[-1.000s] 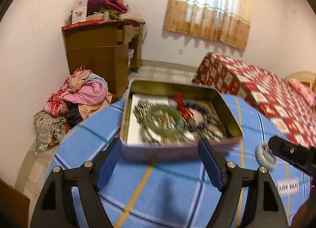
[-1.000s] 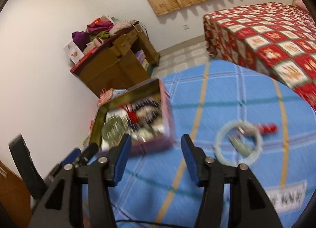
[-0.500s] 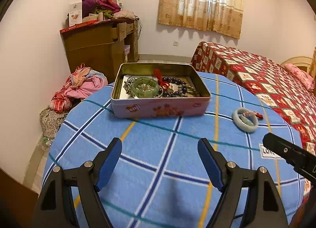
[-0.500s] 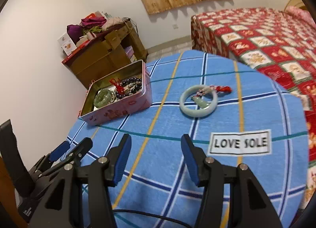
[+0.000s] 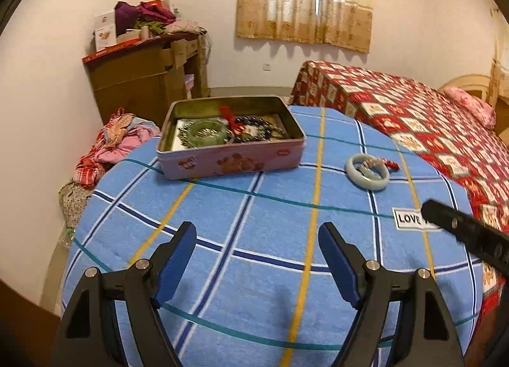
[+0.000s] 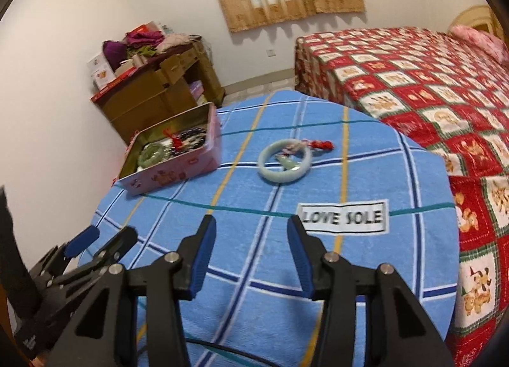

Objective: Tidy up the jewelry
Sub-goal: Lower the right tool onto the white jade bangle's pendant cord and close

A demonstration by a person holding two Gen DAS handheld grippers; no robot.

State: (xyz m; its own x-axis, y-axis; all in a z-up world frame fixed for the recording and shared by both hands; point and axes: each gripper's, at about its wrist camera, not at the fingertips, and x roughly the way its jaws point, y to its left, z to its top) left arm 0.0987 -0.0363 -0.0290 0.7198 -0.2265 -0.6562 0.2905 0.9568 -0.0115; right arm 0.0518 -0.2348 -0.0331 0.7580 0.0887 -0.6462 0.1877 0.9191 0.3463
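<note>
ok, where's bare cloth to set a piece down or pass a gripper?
Free: the wide near stretch of the blue checked cloth, between the tin and the open left gripper; also the strip between tin and pale bangle. Crowded: inside the tin, and around the bangle with its red-tasselled pendant.

We see white walls [image 5: 47,58], bare. Window behind tan patterned curtain [image 5: 305,1], daylight glowing through upper part. Brown wooden cabinet [image 5: 143,77] against left wall, top piled with boxes and clothes [image 5: 140,21]. We note heap of clothes [image 5: 111,147] on floor beside it. Floor [image 6: 254,88] pale, tiled, seen near far wall. Bed with red patterned quilt [image 6: 413,80] on right, pink pillow [image 5: 470,107] at far end. In front, blue checked cloth [image 5: 254,239] covers table.
</note>
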